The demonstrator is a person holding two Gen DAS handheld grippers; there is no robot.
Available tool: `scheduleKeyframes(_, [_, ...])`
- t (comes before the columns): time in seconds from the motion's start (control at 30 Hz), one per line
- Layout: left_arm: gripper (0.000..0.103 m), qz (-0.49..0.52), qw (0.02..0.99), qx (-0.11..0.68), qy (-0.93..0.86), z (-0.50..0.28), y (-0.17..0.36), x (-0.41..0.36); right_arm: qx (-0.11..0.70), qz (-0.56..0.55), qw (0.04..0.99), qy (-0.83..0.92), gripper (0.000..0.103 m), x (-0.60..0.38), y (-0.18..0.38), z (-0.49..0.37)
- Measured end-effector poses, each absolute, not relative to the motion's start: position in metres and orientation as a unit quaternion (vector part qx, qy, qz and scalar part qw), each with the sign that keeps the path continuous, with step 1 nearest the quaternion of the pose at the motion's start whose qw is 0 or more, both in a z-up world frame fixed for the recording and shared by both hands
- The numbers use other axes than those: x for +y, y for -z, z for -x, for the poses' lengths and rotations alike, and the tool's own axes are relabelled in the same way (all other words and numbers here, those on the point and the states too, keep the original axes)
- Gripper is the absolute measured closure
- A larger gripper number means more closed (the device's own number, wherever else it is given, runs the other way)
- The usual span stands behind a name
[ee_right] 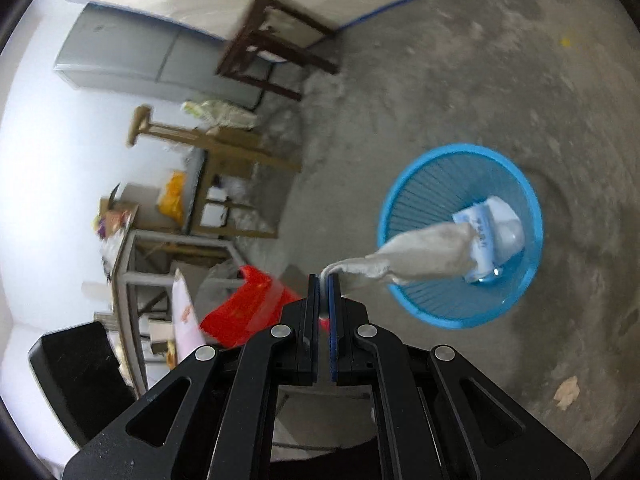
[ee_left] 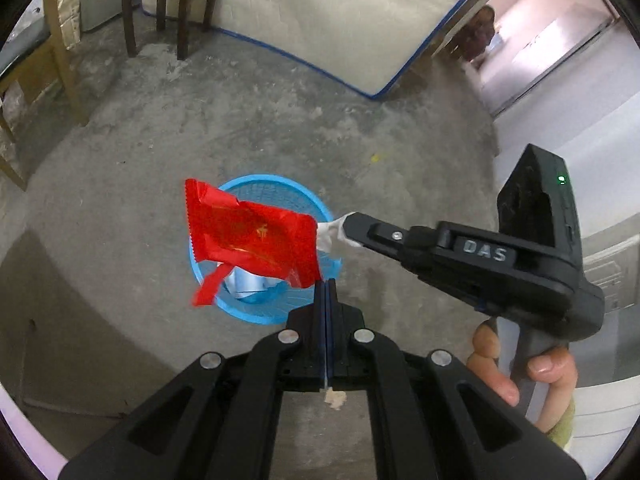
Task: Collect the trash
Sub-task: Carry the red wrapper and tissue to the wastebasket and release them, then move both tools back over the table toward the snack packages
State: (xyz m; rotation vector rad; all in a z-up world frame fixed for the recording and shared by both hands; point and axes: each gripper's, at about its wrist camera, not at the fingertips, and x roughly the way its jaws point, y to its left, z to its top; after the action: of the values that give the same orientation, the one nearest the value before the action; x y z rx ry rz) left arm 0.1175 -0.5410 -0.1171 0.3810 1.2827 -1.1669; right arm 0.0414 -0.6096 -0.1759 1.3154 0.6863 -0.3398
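In the left wrist view a red wrapper (ee_left: 252, 236) sits mid-frame over the blue basket (ee_left: 280, 316) on the concrete floor (ee_left: 120, 184), its corner pinched in the fully closed left gripper (ee_left: 325, 284). The right gripper (ee_right: 324, 280), entering that view from the right, is clamped on a crumpled white tissue (ee_right: 424, 256) that reaches over the basket's rim toward the paper inside. A dark wooden chair (ee_left: 168, 4) stands upper left before a mattress (ee_left: 340, 20).

Glossy, crinkled red foil wrapper (ee_left: 256, 240); soft matt crumpled tissue (ee_right: 420, 256); ribbed blue plastic wastebasket (ee_right: 412, 184); rough, dusty concrete floor (ee_left: 280, 132) around the wastebasket.
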Motion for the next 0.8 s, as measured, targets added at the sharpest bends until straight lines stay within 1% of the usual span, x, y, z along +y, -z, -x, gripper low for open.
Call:
scheduleKeyframes(0.03, [0.103,-0.172,0.630,0.562,0.508,-0.118,0.123,-0.549,0.312,-0.602,0.718,0.155,0.098,-0.613,0.184,-0.042])
scheduleKeyframes(0.13, [0.102,-0.185,0.632,0.558,0.505,-0.120,0.132,-0.559,0.314,-0.620,0.700,0.167,0.092,-0.621,0.207,-0.041])
scheduleKeyframes(0.17, [0.097,-0.187,0.635,0.558,0.500,-0.121,0.134,-0.560,0.313,-0.625,0.694,0.172,0.081,-0.624,0.214,-0.040])
scheduleKeyframes(0.2, [0.093,-0.183,0.642,0.558,0.493,-0.123,0.135,-0.560,0.316,-0.628,0.688,0.180,0.074,-0.626,0.222,-0.038])
scheduleKeyframes(0.23, [0.080,-0.175,0.645,0.560,0.491,-0.123,0.134,-0.560,0.318,-0.630,0.683,0.190,0.062,-0.627,0.225,-0.035])
scheduleKeyframes(0.27, [0.069,-0.162,0.646,0.561,0.491,-0.125,0.133,-0.557,0.318,-0.631,0.679,0.200,0.059,-0.627,0.228,-0.032])
scheduleKeyframes(0.37, [0.058,-0.136,0.649,0.557,0.500,-0.131,0.126,-0.547,0.319,-0.632,0.676,0.206,0.057,-0.627,0.233,-0.022])
scheduleKeyframes(0.43, [0.054,-0.137,0.651,0.552,0.503,-0.133,0.123,-0.542,0.321,-0.627,0.678,0.210,0.057,-0.625,0.231,-0.018])
scheduleKeyframes(0.63, [0.051,-0.125,0.661,0.548,0.497,-0.141,0.106,-0.513,0.315,-0.606,0.697,0.220,0.052,-0.619,0.214,-0.006])
scheduleKeyframes(0.7, [0.050,-0.120,0.668,0.539,0.498,-0.143,0.090,-0.492,0.316,-0.597,0.705,0.216,0.045,-0.615,0.205,-0.006])
scheduleKeyframes(0.8, [0.050,-0.112,0.675,0.528,0.503,-0.148,0.068,-0.456,0.320,-0.583,0.718,0.204,0.039,-0.604,0.190,-0.007])
